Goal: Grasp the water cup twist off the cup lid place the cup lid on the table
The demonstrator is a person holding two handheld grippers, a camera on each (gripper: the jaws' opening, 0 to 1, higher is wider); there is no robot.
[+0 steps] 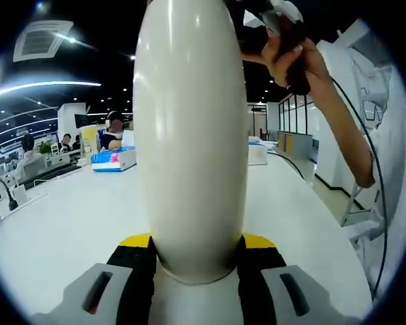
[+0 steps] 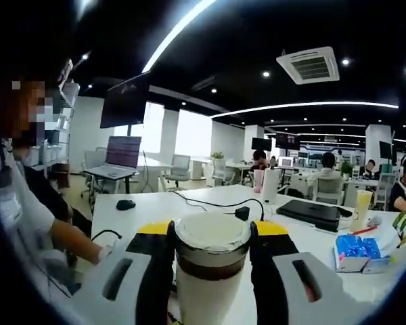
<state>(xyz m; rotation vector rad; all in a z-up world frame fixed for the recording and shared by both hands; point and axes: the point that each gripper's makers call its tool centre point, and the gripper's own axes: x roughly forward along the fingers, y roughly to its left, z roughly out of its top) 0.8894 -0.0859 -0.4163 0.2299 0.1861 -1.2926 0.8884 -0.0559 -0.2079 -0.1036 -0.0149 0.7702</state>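
Between the left gripper's (image 1: 196, 261) fingers we see the water cup (image 1: 189, 135) clamped near its base, its white body rising upright above the white bench (image 1: 74, 217). At upper right, a hand (image 1: 291, 54) holds a dark handle above the cup. A blue tissue box (image 1: 113, 160) sits far back on the bench.

From the right gripper view, we see the right gripper (image 2: 210, 261) closed on the cup lid (image 2: 211, 240) — fingers pressed against both sides, lid seated on the cup. A laptop (image 2: 317, 212) lies beyond.
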